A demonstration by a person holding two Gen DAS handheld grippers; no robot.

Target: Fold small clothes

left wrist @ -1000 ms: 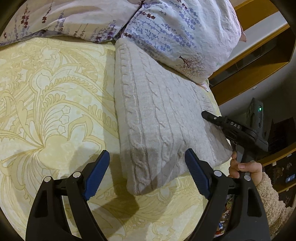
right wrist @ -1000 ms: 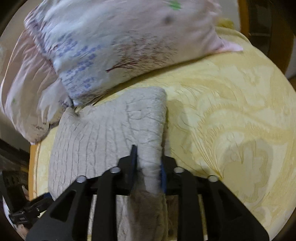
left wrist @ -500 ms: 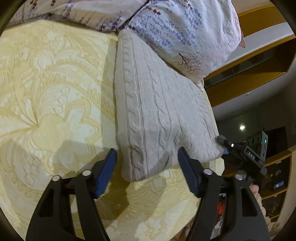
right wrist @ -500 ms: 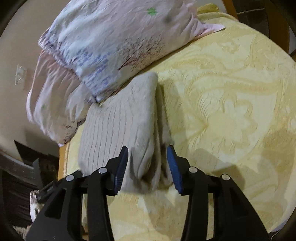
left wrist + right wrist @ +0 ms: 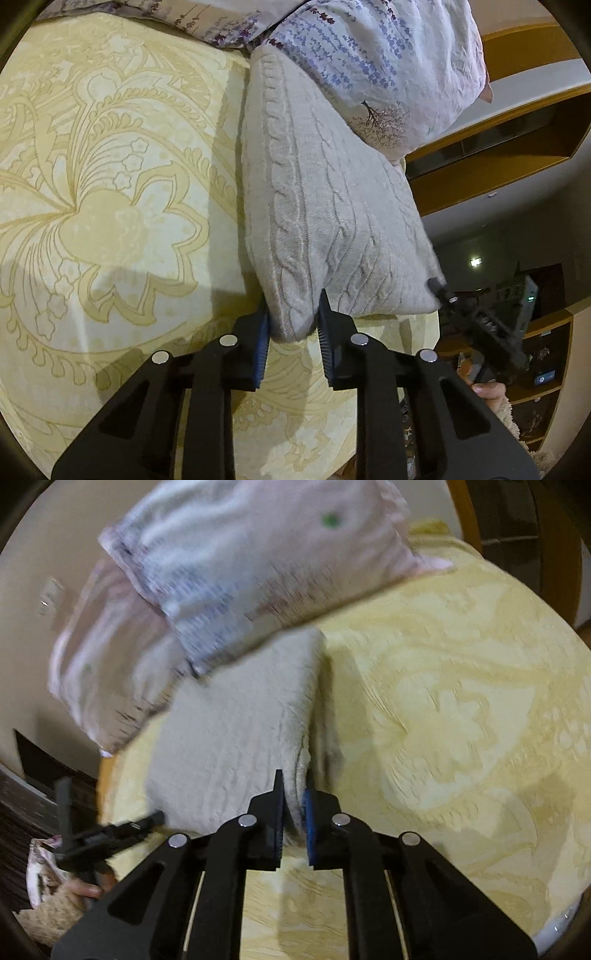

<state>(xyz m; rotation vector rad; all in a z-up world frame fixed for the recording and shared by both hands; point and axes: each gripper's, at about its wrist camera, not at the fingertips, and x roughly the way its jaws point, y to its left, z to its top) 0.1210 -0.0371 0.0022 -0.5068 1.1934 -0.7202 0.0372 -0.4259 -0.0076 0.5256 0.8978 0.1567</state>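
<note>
Pinching sweater [image 5: 325,206] corner inside left gripper [image 5: 293,325].

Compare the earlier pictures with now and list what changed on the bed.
The left gripper moved in and its fingers have just been closing onto the near corner of the folded cable-knit sweater. The right gripper let go, then re-pinched the sweater's other near corner. The floral pillow and yellow bedspread stayed put.
</note>
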